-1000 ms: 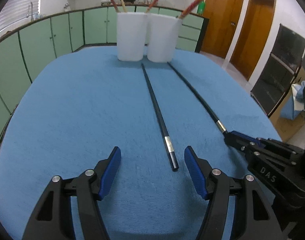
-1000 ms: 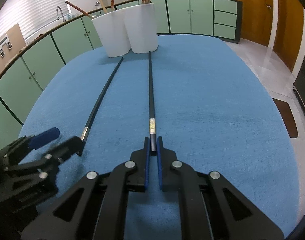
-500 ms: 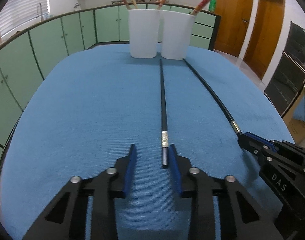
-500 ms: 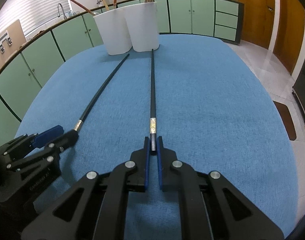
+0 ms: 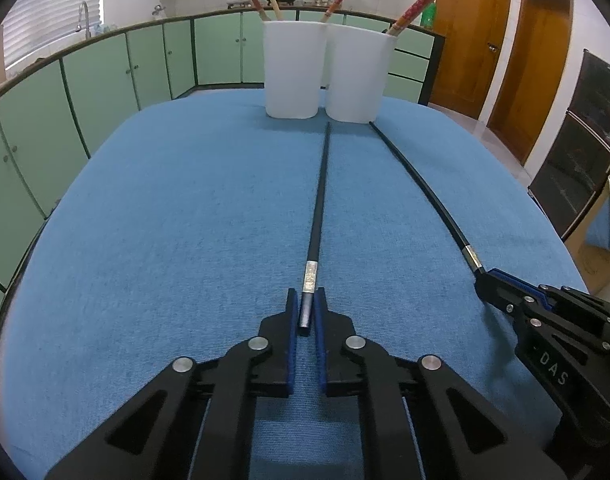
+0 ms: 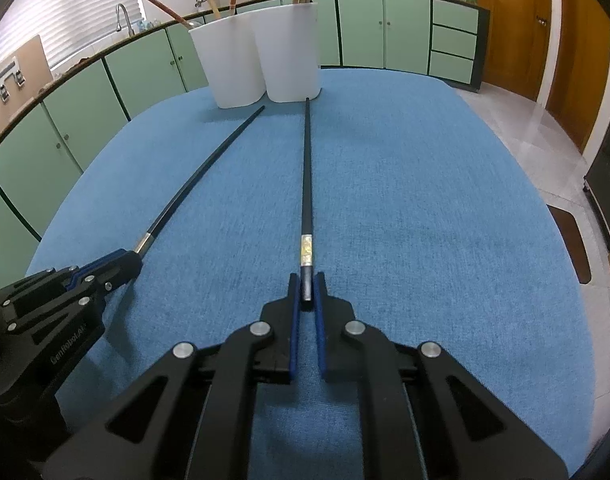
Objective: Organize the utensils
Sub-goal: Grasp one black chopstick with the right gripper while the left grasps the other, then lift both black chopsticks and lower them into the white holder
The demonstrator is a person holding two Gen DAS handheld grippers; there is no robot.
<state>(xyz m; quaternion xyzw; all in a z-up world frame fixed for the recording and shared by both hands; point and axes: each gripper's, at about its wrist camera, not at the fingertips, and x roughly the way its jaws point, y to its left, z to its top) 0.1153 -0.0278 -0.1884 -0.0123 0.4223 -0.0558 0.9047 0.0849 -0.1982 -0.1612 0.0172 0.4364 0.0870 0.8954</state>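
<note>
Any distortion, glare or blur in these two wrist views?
Left wrist: fisheye bends the right-hand black chopstick and the cabinets; dark vignette corners; sharp. Right wrist: the same bowing on the left-hand black chopstick, window blown out, floor glare.

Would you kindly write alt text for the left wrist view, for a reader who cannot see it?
The left gripper is shut on the near end of a black chopstick lying on a blue cloth-covered table. To its right, the right gripper grips a second black chopstick; both point toward two white cups holding chopsticks.
</note>
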